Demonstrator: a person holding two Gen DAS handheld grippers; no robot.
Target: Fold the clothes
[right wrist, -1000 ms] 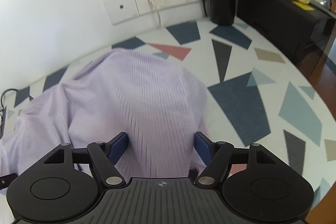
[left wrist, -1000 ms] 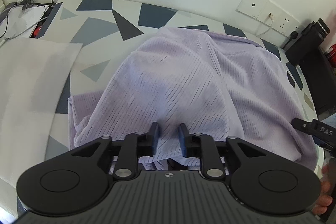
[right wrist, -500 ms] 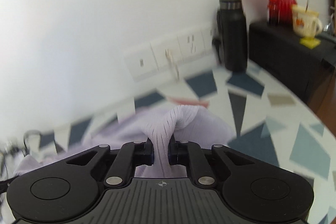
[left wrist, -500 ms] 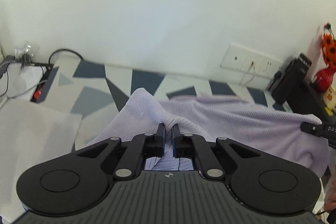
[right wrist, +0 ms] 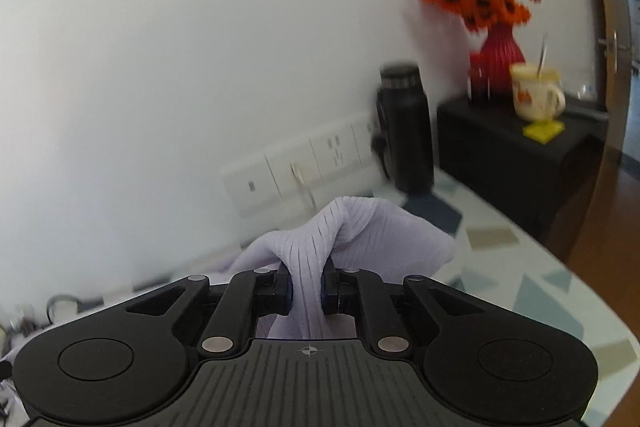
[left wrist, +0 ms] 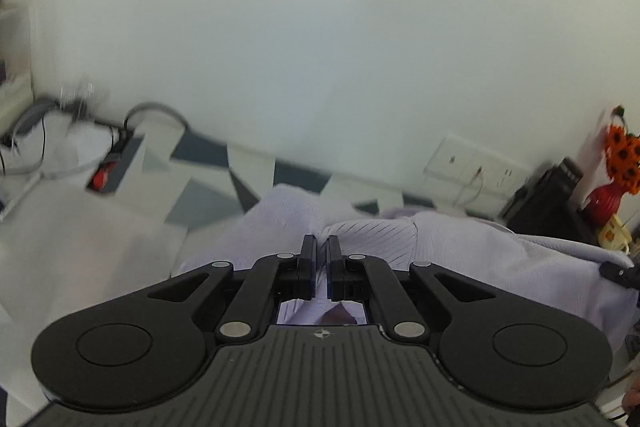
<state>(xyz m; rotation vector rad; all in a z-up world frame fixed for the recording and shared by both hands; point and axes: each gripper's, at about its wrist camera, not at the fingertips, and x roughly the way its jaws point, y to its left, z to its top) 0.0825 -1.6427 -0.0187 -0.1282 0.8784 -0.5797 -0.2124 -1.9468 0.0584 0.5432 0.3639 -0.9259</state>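
A pale lilac ribbed garment [left wrist: 472,251] is lifted off the patterned table [left wrist: 208,187]. My left gripper [left wrist: 321,247] is shut on a fold of it, and the cloth stretches away to the right. My right gripper [right wrist: 307,273] is shut on another bunch of the same garment [right wrist: 380,235], which bulges up above the fingers. The tip of the right gripper shows at the right edge of the left wrist view [left wrist: 620,273]. The part of the garment below both grippers is hidden.
A white sheet [left wrist: 72,247] and cables with a power strip [left wrist: 112,163] lie at the table's left. Wall sockets [right wrist: 304,167], a black bottle [right wrist: 406,127], a black cabinet [right wrist: 516,163] with a red flower vase [right wrist: 500,55] and a cup [right wrist: 536,95] stand at the right.
Both grippers closed on the garment and rose, lifting it off the table. The views tilted up toward the wall.
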